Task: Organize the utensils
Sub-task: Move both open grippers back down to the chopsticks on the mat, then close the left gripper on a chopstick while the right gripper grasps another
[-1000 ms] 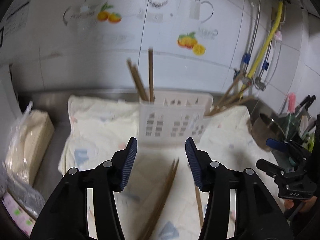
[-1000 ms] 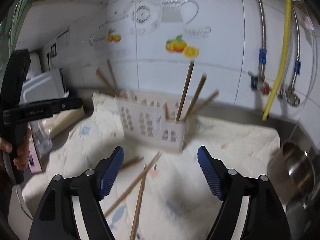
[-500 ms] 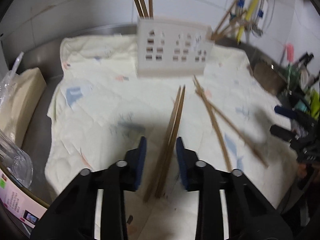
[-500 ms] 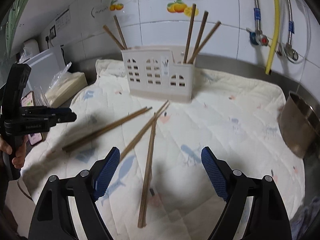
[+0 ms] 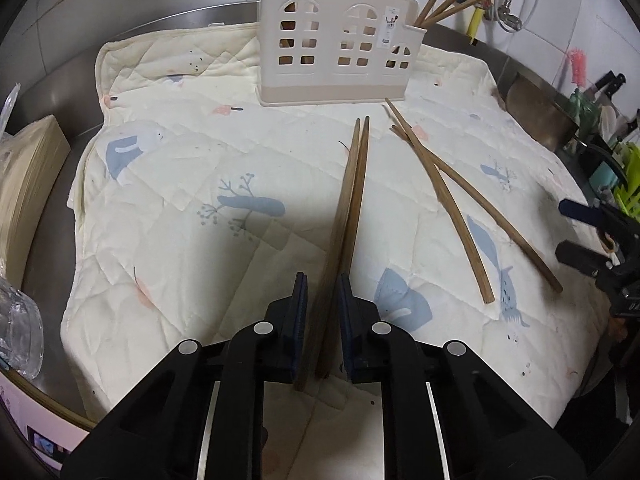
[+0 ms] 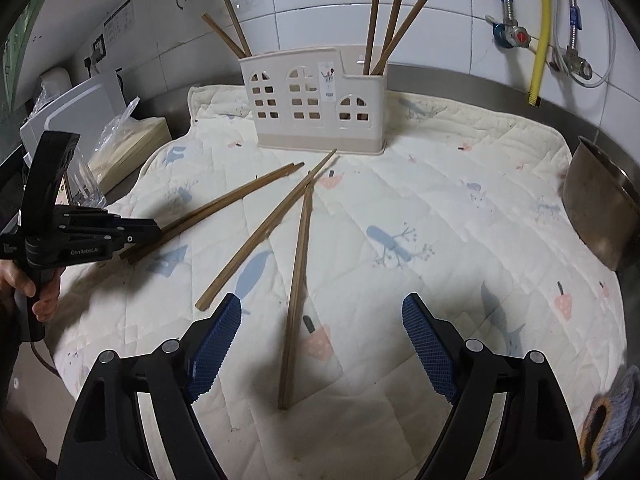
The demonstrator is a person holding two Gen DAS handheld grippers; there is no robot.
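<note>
Straddling paired chopsticks (image 5: 352, 200): left gripper (image 5: 323, 320), jaws narrowed, not visibly clamping.

Quilted mat (image 6: 460, 208); steel bowl (image 6: 600, 212); yellow hose (image 6: 540, 28)

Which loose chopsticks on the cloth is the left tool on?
The parallel pair running straight between the left tool, its jaws nearly closed around their near ends. The other two chopsticks lie crossed to the right, untouched.

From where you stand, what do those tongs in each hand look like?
Both are black plastic with silver rivets. The right tongs have blue, cross-hatched fingertip pads; the left tongs have dark blue pads too. White lettering marks the left tongs' body, gripped by a bare hand.
</note>
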